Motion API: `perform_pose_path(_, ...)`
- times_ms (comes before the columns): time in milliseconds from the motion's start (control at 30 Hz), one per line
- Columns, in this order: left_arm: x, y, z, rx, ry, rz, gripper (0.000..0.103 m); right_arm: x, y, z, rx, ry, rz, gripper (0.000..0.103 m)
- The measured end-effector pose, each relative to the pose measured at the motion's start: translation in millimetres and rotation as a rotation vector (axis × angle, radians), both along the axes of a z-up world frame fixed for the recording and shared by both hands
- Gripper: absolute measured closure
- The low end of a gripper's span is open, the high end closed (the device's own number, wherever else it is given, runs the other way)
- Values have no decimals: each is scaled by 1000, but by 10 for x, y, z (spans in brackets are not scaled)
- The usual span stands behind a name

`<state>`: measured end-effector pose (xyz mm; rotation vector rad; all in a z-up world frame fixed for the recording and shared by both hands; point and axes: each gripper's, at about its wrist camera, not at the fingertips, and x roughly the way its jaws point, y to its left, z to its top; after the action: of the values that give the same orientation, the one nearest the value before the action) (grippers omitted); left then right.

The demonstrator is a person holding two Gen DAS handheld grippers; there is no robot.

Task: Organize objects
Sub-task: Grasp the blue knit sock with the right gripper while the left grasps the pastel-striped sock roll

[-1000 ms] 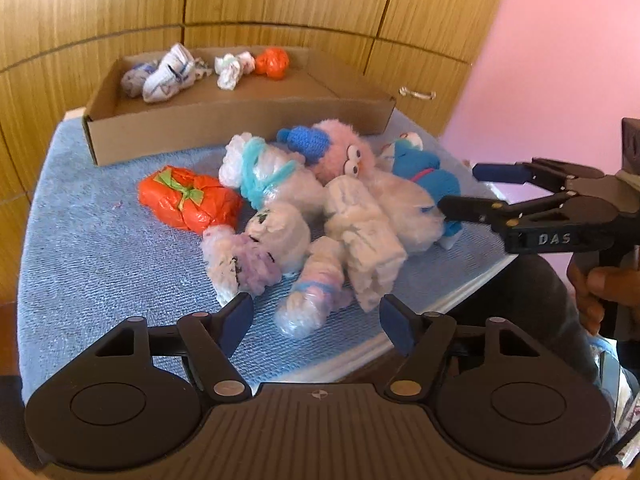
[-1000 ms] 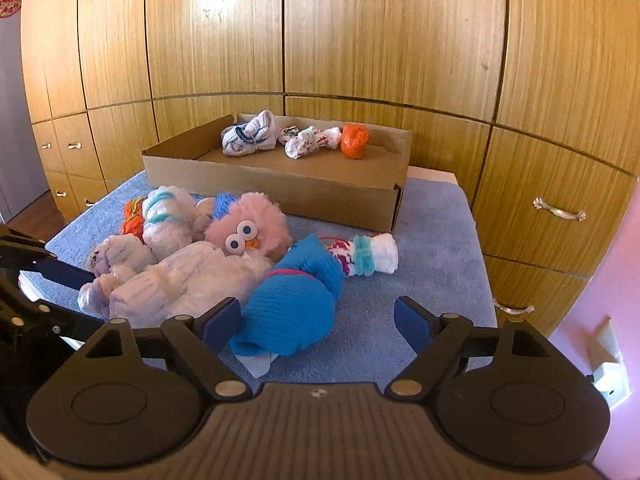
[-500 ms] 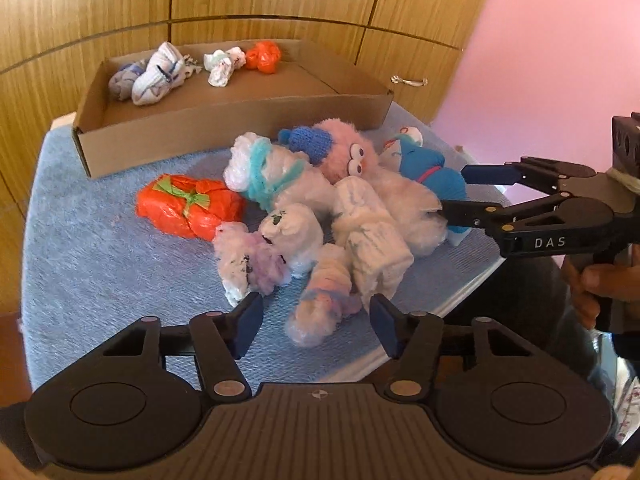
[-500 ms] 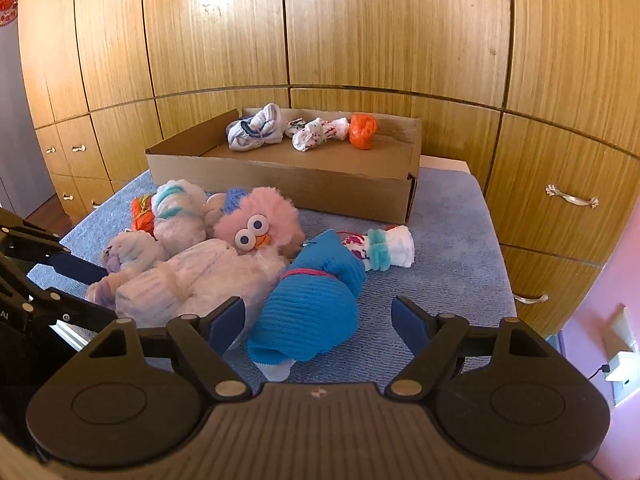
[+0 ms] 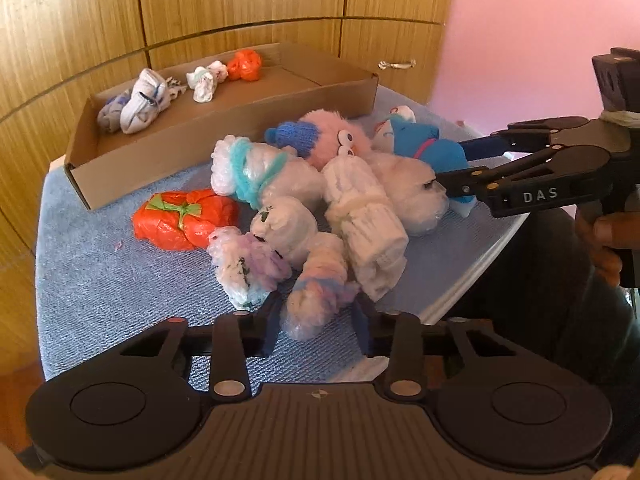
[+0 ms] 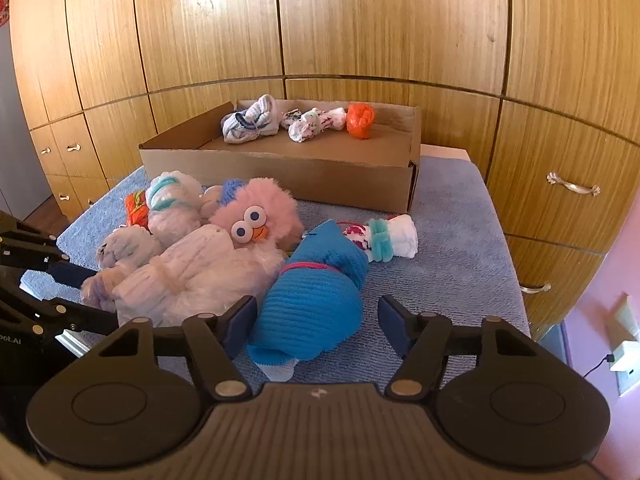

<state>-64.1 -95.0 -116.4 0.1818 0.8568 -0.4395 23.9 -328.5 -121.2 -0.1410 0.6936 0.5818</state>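
Wood-grain cupboard doors (image 6: pixel 360 32) with a smooth, glossy finish fill the upper frame of both views. Below them lies a blue towel (image 5: pixel 100 280) with a short looped pile, spread over a flat surface.

A shallow rectangular cardboard box (image 6: pixel 280 172) sits at the centre of the right wrist view. Its back wall is lined with three small bundles: a white-and-blue sock roll (image 6: pixel 250 124), a patterned white roll (image 6: pixel 316 124) and a crinkled orange ball (image 6: pixel 360 120).

The loose pile occupies the middle of the towel. It includes a fluffy pink plush (image 6: pixel 256 216) with round plastic eyes, a ribbed blue knit bundle (image 6: pixel 316 300) bound by a pink band, a white ribbed roll (image 5: pixel 364 216), and a flat orange parcel (image 5: pixel 184 220) tied in green.

The left gripper (image 5: pixel 316 320), at lower centre of its view, has just been closing; its jaws are clenched on the pastel film-wrapped bundle (image 5: pixel 316 280).

The right gripper (image 6: pixel 316 320), lower centre of its view, has also been closing. The blue knit bundle lies between its fingers; the left pad (image 6: pixel 240 316) touches it, the right pad (image 6: pixel 394 320) stands clear, so no grasp is made.
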Motion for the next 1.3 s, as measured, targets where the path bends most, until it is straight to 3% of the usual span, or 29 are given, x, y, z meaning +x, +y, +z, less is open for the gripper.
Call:
perform_pose_path(33, -5, -6, -2, 1, -3, -3, 62, 6, -4, -5, 8, 5, 3, 52)
perform_pose_path(133, -16, -6, 7, -11, -3, -3, 66, 8, -36, -22, 35, 10, 15, 54)
perform_pose_path(200, -29, -1, 37, -25, -3, -6, 77, 3, -80, -9, 56, 12, 19, 55)
perform_pose_path(533, -69, 17, 88, -38, -18, 9, 77, -29, -182, 101, 67, -21, 23, 56)
perform_pose_path(867, -120, 112, 327, -62, -62, 30, 77, -54, -229, 254, 92, -54, 22, 56)
perform_pose_path(1300, -81, 75, 268, -73, -51, 32, 77, 25, -233, -68, 36, 9, -12, 55)
